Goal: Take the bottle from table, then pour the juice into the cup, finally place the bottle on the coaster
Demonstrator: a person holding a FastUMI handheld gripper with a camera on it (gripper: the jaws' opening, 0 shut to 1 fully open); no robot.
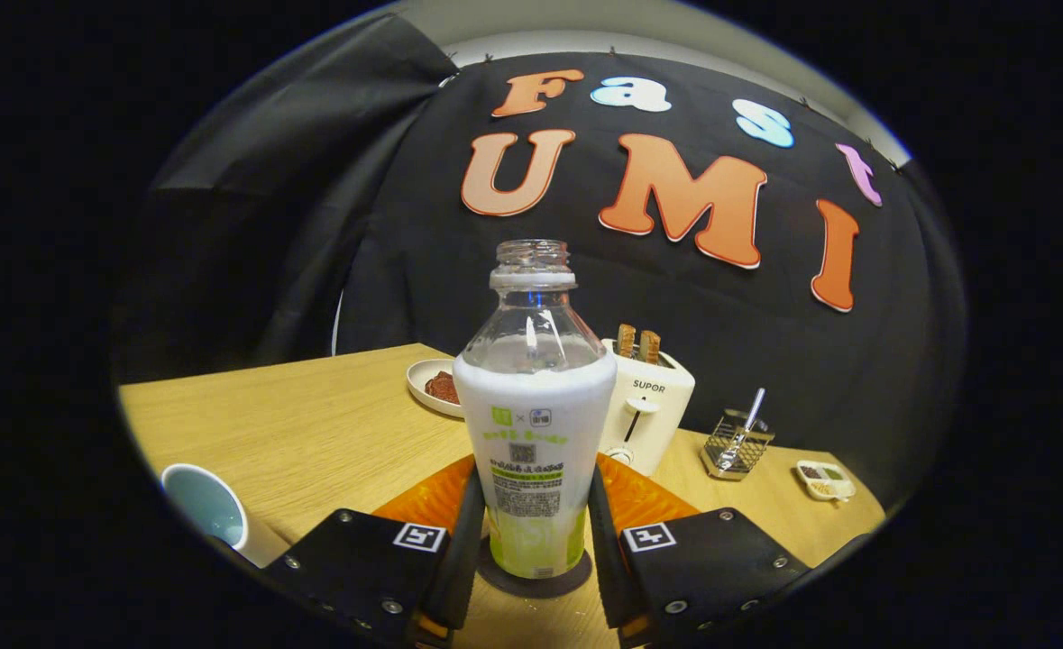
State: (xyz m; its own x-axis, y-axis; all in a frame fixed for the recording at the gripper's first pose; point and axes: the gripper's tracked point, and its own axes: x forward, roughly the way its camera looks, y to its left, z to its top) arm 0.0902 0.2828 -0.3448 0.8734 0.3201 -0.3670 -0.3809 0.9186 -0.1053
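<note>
An uncapped clear bottle (534, 424) with a white and green label stands upright between my fingers. Its base rests on a dark round coaster (536, 584) on the wooden table (315, 424). My gripper (534, 532) is shut on the bottle, with the left finger (466, 541) and right finger (601, 541) both pressing the lower label. White liquid fills the bottle up to its shoulder. A white cup (206, 509) with a pale blue inside sits on the table to the left of my left finger, apart from the bottle.
Beyond the bottle stands a white toaster (648, 410) holding two bread slices. A white plate (427, 383) with brown food lies behind the bottle to the left. Farther right are a wire holder (737, 443) with a spoon and a small dish (824, 479).
</note>
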